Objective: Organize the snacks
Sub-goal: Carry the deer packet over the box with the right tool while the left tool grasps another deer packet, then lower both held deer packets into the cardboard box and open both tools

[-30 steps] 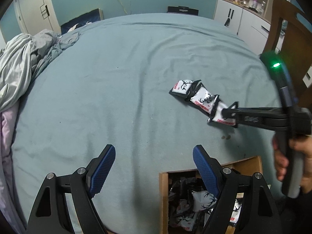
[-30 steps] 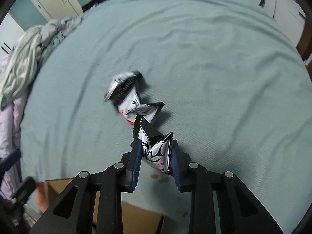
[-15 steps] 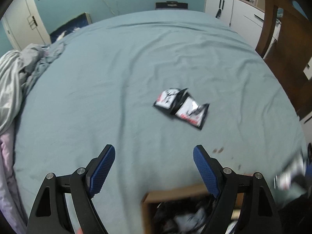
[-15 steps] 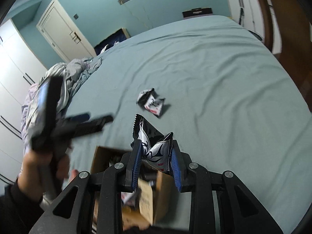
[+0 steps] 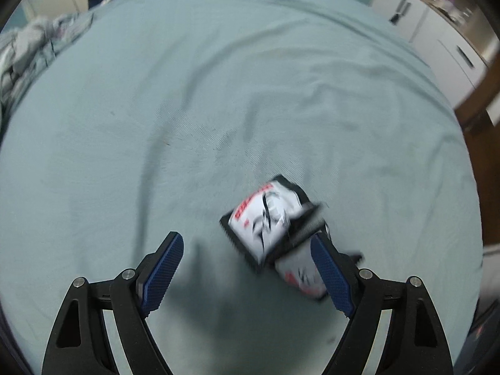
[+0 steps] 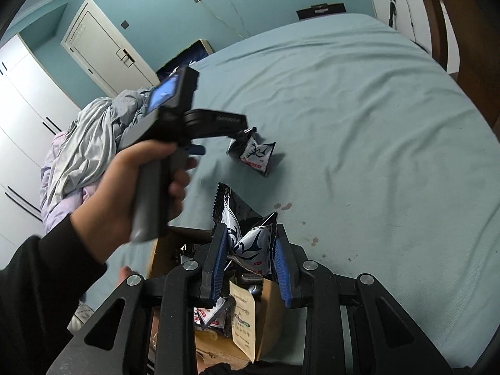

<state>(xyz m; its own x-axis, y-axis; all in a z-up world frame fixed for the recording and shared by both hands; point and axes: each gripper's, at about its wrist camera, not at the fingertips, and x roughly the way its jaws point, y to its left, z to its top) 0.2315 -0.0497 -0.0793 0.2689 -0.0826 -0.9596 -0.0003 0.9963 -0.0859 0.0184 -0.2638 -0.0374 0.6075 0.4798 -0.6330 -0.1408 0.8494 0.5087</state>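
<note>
Teal bedsheet [image 5: 218, 93]; snack packets [image 5: 265, 218], red label unreadable, blurred.

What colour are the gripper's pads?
Blue, ridged pads on the left gripper; clearest in the left wrist view.

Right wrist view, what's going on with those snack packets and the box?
A person is packing snack packets into a cardboard box at the bed's edge. The right tool is shut on a snack packet above the open box, which already holds several. The left tool is open, reaching over the two packets left on the bed sheet: the nearer packet and a second packet partly behind its finger.
</note>
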